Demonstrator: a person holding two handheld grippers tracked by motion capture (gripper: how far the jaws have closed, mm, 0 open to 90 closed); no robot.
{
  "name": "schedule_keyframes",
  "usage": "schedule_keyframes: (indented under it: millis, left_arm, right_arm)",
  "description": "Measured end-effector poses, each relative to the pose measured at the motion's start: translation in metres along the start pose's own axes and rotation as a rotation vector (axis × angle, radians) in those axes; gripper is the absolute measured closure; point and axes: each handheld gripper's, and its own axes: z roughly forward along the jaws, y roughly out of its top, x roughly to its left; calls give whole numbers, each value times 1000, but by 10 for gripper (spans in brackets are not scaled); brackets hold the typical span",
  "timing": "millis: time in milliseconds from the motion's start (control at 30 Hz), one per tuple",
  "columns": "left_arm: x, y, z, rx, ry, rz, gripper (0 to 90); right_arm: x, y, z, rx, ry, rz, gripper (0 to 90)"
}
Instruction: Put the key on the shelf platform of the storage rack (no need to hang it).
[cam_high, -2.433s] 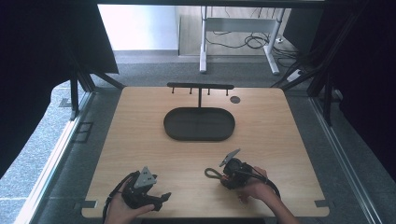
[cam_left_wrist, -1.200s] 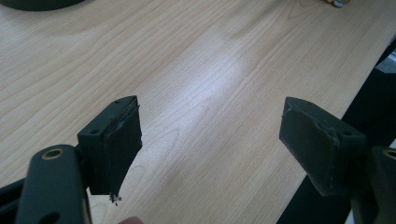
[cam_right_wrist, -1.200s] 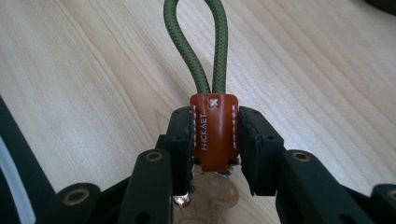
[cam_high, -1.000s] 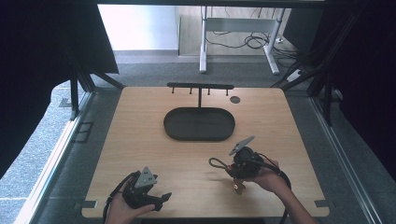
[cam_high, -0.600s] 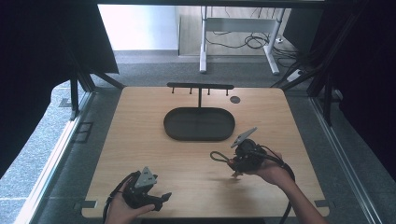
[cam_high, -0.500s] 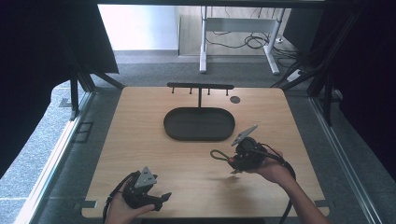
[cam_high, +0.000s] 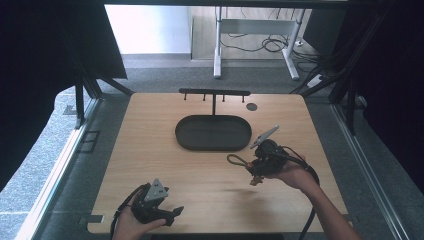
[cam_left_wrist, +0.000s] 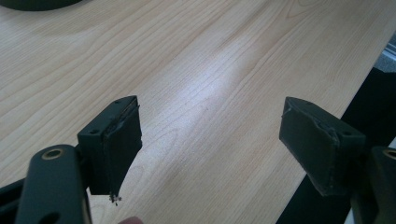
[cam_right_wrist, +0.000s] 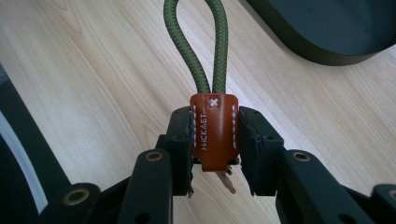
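Two hands low; right tool (cam_right_wrist: 215, 149) raised

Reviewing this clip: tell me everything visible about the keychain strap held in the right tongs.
The keychain strap is a green braided cord loop bound by a stitched orange-brown leather-like tab stamped with lettering and an X stitch. A bit of metal shows under the tab. The right tongs clamp the tab from both sides, with the loop pointing away from them over the wooden table, near the dark oval tray.
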Motion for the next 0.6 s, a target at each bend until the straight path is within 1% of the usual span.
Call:
schedule_keyframes:
  millis: [200,433,600]
  left_arm:
    - [0,0,0,1,-1,1,215]
    - [0,0,0,2,-1,2,215]
    - [0,0,1,5,-2,1,215]
  right_arm:
    - [-4,5,-3,1,-3,6,670]
    - [-9,9,-4,5,-7,1,670]
    - [-12,10,-4,5,-3,10,670]
